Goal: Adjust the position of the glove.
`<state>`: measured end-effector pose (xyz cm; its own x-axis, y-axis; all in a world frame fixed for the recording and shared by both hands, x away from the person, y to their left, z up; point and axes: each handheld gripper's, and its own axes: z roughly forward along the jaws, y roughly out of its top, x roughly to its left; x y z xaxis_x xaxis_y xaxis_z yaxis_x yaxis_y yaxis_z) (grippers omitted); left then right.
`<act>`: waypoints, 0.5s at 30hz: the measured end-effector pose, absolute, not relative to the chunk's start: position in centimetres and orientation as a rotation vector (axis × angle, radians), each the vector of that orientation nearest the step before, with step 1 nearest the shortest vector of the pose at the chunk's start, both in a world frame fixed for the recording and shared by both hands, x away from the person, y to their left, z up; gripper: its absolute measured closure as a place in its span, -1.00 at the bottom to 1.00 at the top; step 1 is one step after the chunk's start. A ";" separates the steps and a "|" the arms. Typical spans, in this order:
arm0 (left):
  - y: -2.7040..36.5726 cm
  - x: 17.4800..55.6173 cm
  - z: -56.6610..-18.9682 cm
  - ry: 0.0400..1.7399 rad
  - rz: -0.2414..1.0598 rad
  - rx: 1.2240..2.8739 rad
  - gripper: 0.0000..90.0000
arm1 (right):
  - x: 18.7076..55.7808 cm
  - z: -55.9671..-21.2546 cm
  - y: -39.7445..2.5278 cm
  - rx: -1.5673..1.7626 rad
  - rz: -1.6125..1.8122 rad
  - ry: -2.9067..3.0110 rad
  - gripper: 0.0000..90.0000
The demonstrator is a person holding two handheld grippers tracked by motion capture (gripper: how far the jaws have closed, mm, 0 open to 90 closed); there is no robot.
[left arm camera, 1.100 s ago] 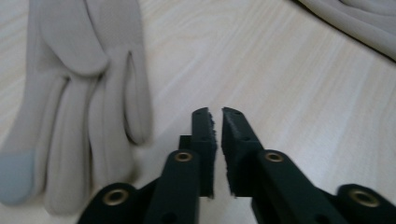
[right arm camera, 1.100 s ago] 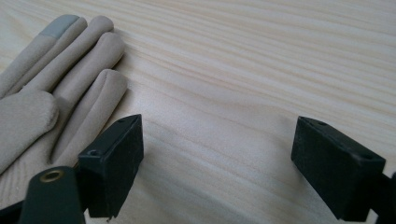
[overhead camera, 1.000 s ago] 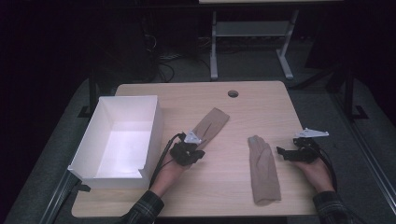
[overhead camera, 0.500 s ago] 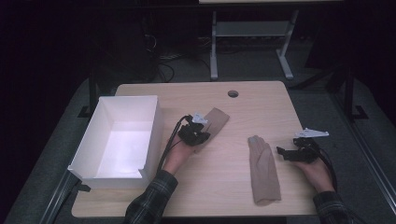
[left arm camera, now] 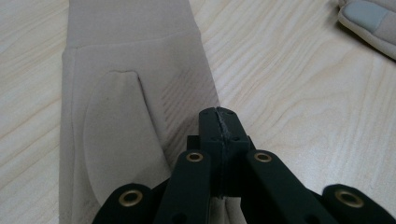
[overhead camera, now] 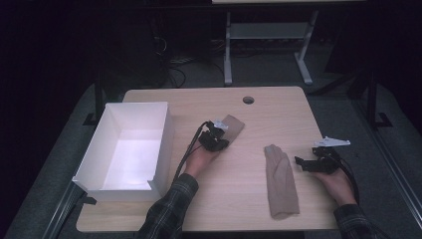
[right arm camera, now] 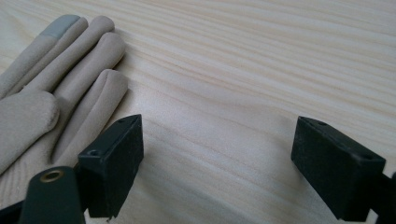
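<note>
The left tool point(overhead camera: 215, 135) sits over one beige glove point(left arm camera: 126, 107) near the middle of the bench point(overhead camera: 259, 209), its jaws pressed together above the fabric — whether they pinch any of it cannot be told. The second glove point(overhead camera: 281, 181) lies flat toward the bench's right front edge, fingers pointing to the far edge. The right tool point(overhead camera: 304, 163) rests just beside it — jaws wide, holding nothing. A white box point(overhead camera: 164, 149) stands at the left edge.

Left hand-held gripper point(overhead camera: 217, 133) moved forward along glove point(overhead camera: 233, 124), jaws pressed together.
</note>
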<state>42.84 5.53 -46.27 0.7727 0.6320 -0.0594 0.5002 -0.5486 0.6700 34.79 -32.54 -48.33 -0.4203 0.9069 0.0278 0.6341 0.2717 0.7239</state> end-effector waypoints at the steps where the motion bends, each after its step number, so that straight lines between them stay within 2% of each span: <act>1: 5.5 42.8 -46.2 0.835 0.247 2.274 0.99 | 34.8 -48.3 -32.5 1.395 0.947 2.155 -0.63; 15: 6.1 40.6 -46.2 0.797 0.204 2.293 0.99 | 34.8 -48.3 -32.5 1.392 0.946 2.157 -0.63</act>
<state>40.59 6.15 -46.15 0.7993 0.5964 -0.0734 0.4880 -0.5730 0.6584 34.78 -32.55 -48.33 -0.4220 0.9062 0.0266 0.6331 0.2736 0.7241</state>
